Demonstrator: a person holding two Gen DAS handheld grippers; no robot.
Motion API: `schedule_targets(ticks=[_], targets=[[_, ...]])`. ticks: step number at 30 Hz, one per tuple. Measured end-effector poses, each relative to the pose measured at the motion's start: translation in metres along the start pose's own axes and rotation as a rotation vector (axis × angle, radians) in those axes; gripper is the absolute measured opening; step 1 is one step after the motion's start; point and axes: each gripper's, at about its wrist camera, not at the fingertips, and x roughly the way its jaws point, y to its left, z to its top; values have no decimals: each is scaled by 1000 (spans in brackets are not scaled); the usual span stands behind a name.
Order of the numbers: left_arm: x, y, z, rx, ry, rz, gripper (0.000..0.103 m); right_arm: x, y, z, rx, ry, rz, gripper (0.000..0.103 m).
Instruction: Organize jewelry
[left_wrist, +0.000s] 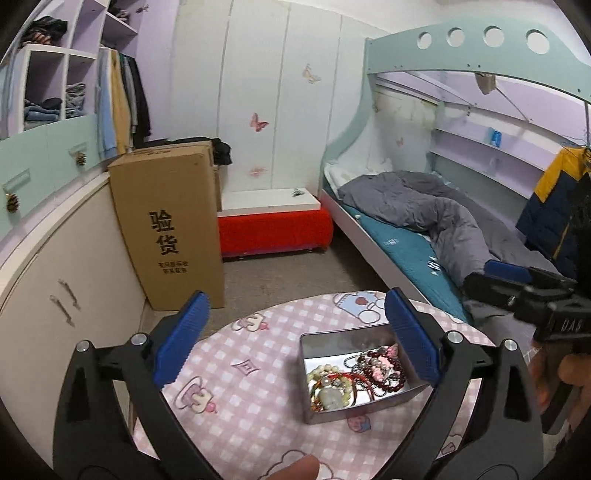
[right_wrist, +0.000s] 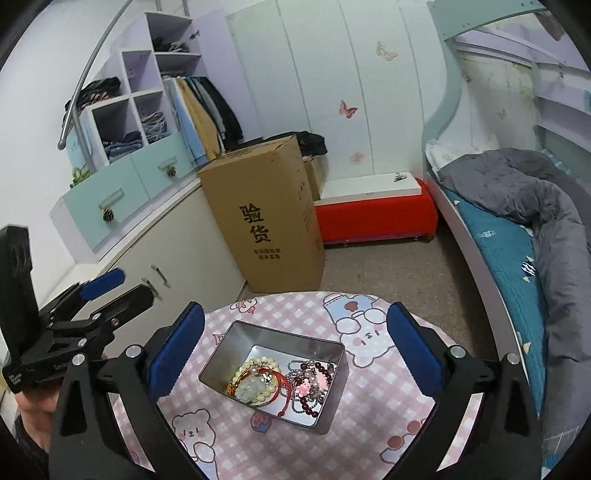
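An open metal tin (left_wrist: 314, 413) (right_wrist: 236, 354) sits on a round table with a pink checked cloth (left_wrist: 236, 406) (right_wrist: 369, 398). Inside lies a tangle of jewelry (left_wrist: 354, 376) (right_wrist: 280, 380): pale bead bracelets, a red cord with a jade pendant, dark red beads and a pink charm. My left gripper (left_wrist: 295, 332) is open and empty above the table, the tin just right of its middle. My right gripper (right_wrist: 295, 343) is open and empty above the tin. Each gripper shows at the edge of the other's view, the right one (left_wrist: 517, 288) and the left one (right_wrist: 107, 291).
A tall cardboard box (left_wrist: 173, 225) (right_wrist: 269, 218) stands on the floor beyond the table, next to a low cabinet (left_wrist: 55, 277). A red bench with a white top (left_wrist: 273, 225) (right_wrist: 373, 214) is at the wall. A bunk bed with a grey quilt (left_wrist: 424, 210) (right_wrist: 524, 192) fills the right.
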Motion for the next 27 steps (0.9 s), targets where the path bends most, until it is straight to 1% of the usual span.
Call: schedule_targets(ticks=[6, 12, 18, 22, 27], targets=[[-32, 7, -4, -20, -28, 56, 95, -23, 10, 2, 1, -23, -10, 95], [-73, 7, -12, -22, -74, 116, 96, -60, 30, -2, -27, -64, -41, 95], [-116, -3, -28, -30, -114, 166, 97, -97, 49, -20, -59, -99, -79, 95], [-139, -12, -41, -34, -132, 195, 97, -118, 59, -39, -70, -118, -93, 95], [-166, -21, -59, -48, -137, 200, 97, -140, 64, -61, -89, -145, -130, 95]])
